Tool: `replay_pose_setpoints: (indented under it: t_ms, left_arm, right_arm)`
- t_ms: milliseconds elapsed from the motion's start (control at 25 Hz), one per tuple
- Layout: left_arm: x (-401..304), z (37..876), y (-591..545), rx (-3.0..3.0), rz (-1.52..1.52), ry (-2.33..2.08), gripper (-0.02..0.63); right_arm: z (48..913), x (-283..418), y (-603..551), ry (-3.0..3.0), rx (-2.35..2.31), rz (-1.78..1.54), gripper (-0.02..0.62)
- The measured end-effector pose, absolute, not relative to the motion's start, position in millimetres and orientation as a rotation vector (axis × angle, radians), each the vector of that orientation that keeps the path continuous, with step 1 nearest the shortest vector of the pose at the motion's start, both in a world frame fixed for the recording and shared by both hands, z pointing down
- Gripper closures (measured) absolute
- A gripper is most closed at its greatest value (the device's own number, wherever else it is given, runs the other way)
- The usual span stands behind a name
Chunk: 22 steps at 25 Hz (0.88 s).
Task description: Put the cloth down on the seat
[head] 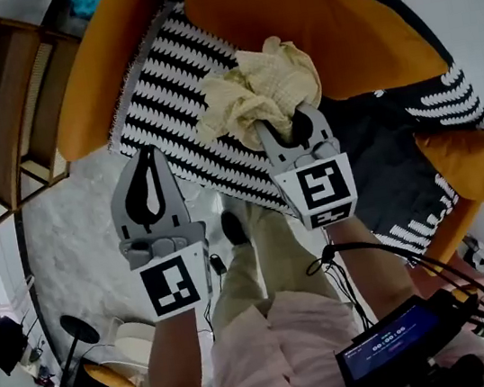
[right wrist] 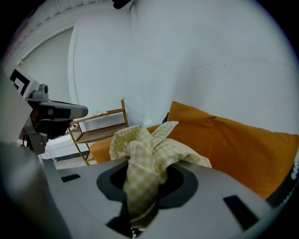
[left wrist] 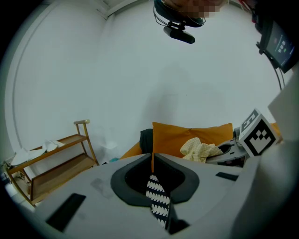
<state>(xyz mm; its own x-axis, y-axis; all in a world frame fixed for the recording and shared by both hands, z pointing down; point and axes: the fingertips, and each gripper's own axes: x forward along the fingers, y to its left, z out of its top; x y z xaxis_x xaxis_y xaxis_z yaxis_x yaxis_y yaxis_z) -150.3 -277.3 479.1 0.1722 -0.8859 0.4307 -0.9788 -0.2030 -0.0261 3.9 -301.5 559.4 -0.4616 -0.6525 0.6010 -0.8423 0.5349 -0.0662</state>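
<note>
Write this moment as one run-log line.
right gripper: shut on cloth | left gripper: shut, empty | cloth: bunched, held over patterned seat | placement: not yet done

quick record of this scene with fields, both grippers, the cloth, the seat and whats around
right gripper: shut on the cloth
cloth: yellow checked, bunched up in the jaws, held over the seat, not yet laid down
left gripper: shut, nothing in it, beside the right gripper
seat: black-and-white patterned cover, below the cloth
cushion: orange, behind the cloth
shelf: wooden, on the floor to the left of the seat
</note>
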Motion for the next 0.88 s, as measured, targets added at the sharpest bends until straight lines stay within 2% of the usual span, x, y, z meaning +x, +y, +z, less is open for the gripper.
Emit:
replay_pose_setpoints:
  t_ms: [520,880]
  left_arm:
    - [-164.7,515.7,-276.5,2.120,0.571,-1.753,0.581]
    - [-151.1,522.4,-284.6,2.107,0.599,-1.739,0.581]
  right_arm:
    - [628.5,-8.8,-307.1,-2.139,1.041,0.523,0.456]
    - [662.2,2.5,-293.3,-2.039,0.865,0.643,0.354]
